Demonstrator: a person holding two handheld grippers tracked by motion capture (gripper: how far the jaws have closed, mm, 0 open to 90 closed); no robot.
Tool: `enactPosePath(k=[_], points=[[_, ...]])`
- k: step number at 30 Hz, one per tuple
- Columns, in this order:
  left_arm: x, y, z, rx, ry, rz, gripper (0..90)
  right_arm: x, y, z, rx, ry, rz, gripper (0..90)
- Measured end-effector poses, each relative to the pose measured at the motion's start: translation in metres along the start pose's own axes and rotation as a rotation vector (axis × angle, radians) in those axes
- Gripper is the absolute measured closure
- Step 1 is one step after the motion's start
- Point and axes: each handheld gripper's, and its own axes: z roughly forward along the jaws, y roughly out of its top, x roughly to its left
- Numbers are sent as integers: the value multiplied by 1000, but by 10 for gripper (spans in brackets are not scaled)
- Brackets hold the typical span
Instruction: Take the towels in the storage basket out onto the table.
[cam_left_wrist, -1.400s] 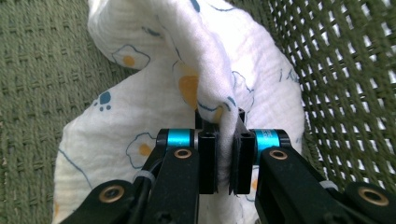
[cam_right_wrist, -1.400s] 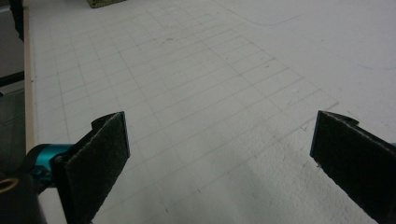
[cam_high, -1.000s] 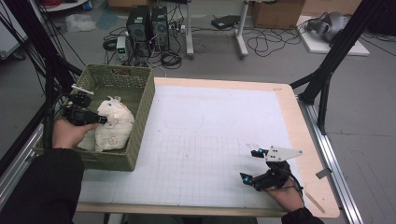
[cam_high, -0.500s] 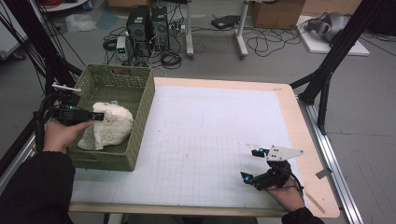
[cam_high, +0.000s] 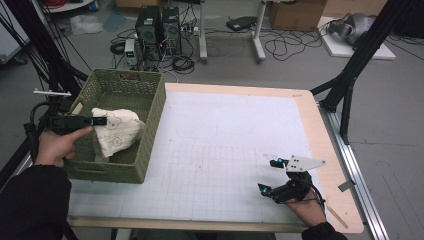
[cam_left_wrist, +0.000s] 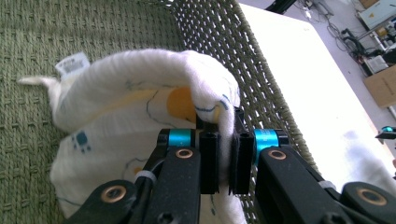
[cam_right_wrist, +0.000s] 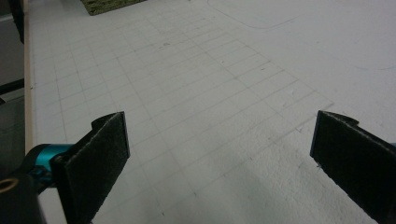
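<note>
Two grippers were at work, one at each side of the high view. At the far left of that frame the left gripper (cam_high: 100, 120) was held level in the person's left hand (cam_high: 57, 146), pointing right over the near left part of a green woven basket (cam_high: 150, 107). Its jaws were pinched tight on a fold of a white cloth (cam_high: 117, 132) printed with small yellow and blue figures. In the left gripper view the same cloth (cam_left_wrist: 126, 102) bulged up at the centre of the frame, a thin layer of it pressed between the two black pads (cam_left_wrist: 209, 158), with a small label showing at the cloth's upper left edge and the basket's woven wall (cam_left_wrist: 224, 42) rising behind it at upper centre. The cloth lay inside the basket, in the left middle of the high view, bunched and partly lifted by the held fold.

To the right of the basket stretched the white gridded mat (cam_high: 225, 150) covering the table, bare across the middle of the frame.

At the lower right of the high view, the right gripper (cam_high: 267, 175) rested low near the mat's front edge. In the right gripper view its jaws stood wide apart, one pad (cam_right_wrist: 98, 158) at lower left, the other at lower right, with just the gridded mat (cam_right_wrist: 210, 116) between them.
</note>
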Motion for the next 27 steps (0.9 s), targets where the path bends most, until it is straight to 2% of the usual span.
enactPosePath(k=[8,18,27], points=[[2,2,-8,-43,-74,-19,851,-1,0,1,-2,2,1,37],[7,4,-20,-85,-116,-43,851,-2,0,2,3,6,9,36],[2,10,-27,-116,-146,-52,851,-4,0,4,4,6,9,37]])
